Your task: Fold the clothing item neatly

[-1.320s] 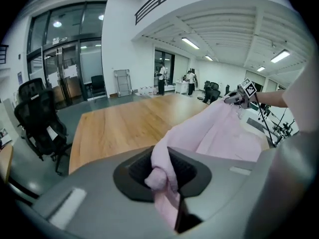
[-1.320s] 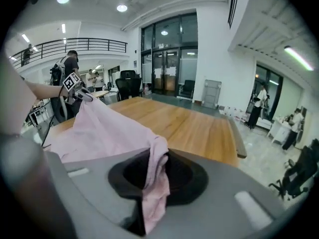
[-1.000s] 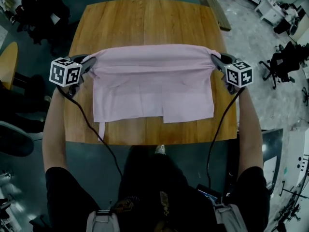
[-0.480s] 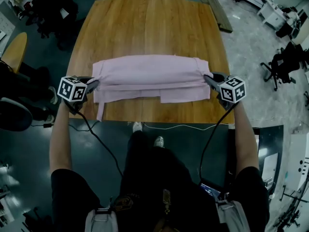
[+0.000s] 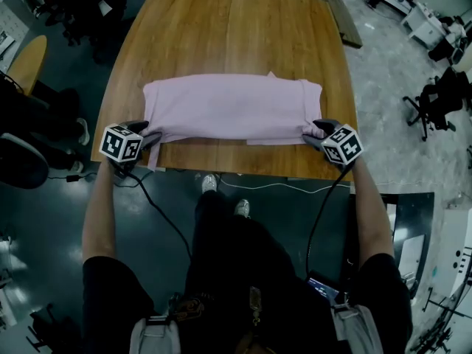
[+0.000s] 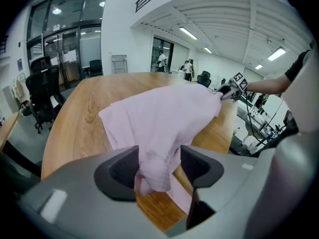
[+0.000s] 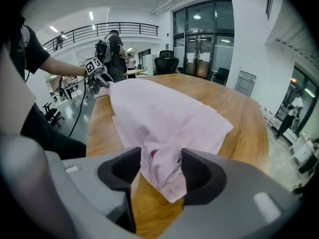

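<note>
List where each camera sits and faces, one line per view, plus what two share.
Head view: on the person's head, looking down at the table and garment; forearms, legs, left tool and right tool show.
Left gripper view: on the left tool, looking along its jaws over the garment at the right tool and arm; jaws just opened, cloth between them.
Right gripper view: on the right tool, looking at the left tool and arm; jaws just opened round cloth.
Shared: garment and opposite tool in both gripper views.
</note>
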Tool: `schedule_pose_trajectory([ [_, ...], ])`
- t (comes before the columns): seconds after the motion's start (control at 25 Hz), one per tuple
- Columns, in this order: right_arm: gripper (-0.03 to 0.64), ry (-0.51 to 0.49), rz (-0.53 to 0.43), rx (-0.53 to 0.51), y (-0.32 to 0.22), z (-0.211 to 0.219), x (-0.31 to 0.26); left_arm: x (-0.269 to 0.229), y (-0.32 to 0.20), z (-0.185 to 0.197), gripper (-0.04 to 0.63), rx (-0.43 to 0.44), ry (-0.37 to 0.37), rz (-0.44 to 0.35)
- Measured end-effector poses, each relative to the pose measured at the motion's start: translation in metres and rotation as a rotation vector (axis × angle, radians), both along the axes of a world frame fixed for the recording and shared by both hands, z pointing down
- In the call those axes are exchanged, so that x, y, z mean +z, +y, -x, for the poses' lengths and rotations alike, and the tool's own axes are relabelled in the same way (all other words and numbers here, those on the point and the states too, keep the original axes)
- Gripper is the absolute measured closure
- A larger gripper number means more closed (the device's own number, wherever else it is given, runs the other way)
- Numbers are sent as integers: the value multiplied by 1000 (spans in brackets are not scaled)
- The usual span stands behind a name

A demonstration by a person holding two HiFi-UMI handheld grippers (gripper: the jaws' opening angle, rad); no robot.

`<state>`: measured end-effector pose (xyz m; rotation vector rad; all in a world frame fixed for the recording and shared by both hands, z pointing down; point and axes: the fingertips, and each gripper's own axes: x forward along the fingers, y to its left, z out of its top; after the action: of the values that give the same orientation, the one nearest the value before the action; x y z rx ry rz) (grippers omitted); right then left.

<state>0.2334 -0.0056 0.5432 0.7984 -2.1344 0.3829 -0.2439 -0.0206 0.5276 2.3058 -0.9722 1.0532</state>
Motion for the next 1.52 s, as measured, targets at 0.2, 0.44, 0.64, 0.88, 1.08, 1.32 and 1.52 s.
schedule_pose_trajectory([
  [0.2, 356, -117, -57, 5, -3, -1, -61, -53, 0, -5, 281, 31, 85, -58],
  [0.44, 390, -167, -92, 113, -40, 32, -81, -78, -39, -41, 343, -67, 124, -129],
  [0.64, 463, -136, 62, 163, -43, 59, -13, -6, -35, -64, 376, -147, 35, 26],
  [0.88, 472, -46, 52, 159, -38, 54, 14, 23, -34, -52, 377, -159, -27, 4],
  [1.08, 482, -11, 76, 153, -16, 68, 20, 27, -36, -41, 405, -148, -49, 0],
  [1.32, 483, -13, 100, 184, 14, 79, 19, 24, -17, -31, 422, -116, -37, -1],
  [1.52, 483, 3, 97, 209, 46, 85, 21, 22, 24, -20, 426, -108, 2, 13],
])
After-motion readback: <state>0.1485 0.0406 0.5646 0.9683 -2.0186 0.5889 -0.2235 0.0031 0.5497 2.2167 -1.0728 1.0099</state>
